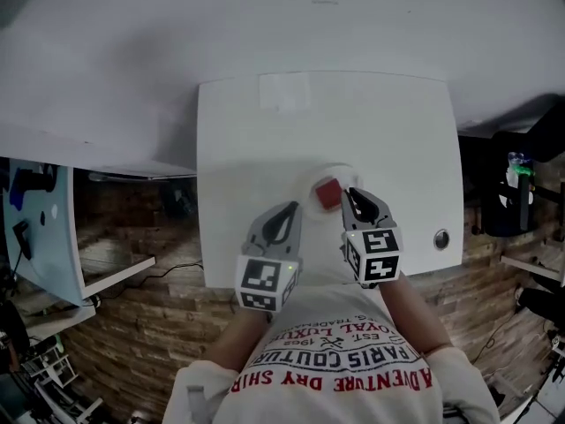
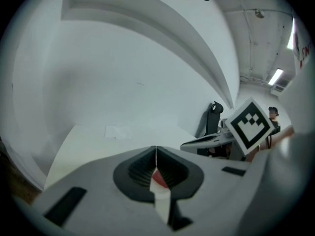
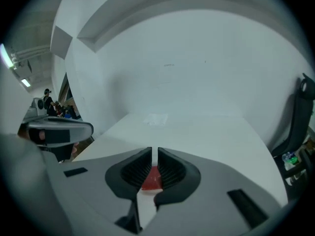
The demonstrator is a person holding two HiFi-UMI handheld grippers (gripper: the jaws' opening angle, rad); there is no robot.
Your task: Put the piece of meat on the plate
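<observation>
The red piece of meat (image 1: 329,193) lies on a small white plate (image 1: 314,177) near the front of the white table (image 1: 265,140). My right gripper (image 1: 353,194) hovers just to the right of the meat. In the right gripper view its jaws stand almost together with only a thin slit and nothing between them (image 3: 155,152), and the meat (image 3: 152,180) shows below. My left gripper (image 1: 290,208) hangs left of the plate with its jaws meeting in a line (image 2: 156,152). A sliver of the meat (image 2: 159,179) shows beneath them.
A round metal grommet (image 1: 440,238) sits at the table's front right. A pale rectangular patch (image 1: 282,91) lies at the far side. A dark chair (image 1: 516,184) stands right of the table, and a white shelf (image 1: 53,237) stands to its left. The person's shirt (image 1: 331,365) is against the front edge.
</observation>
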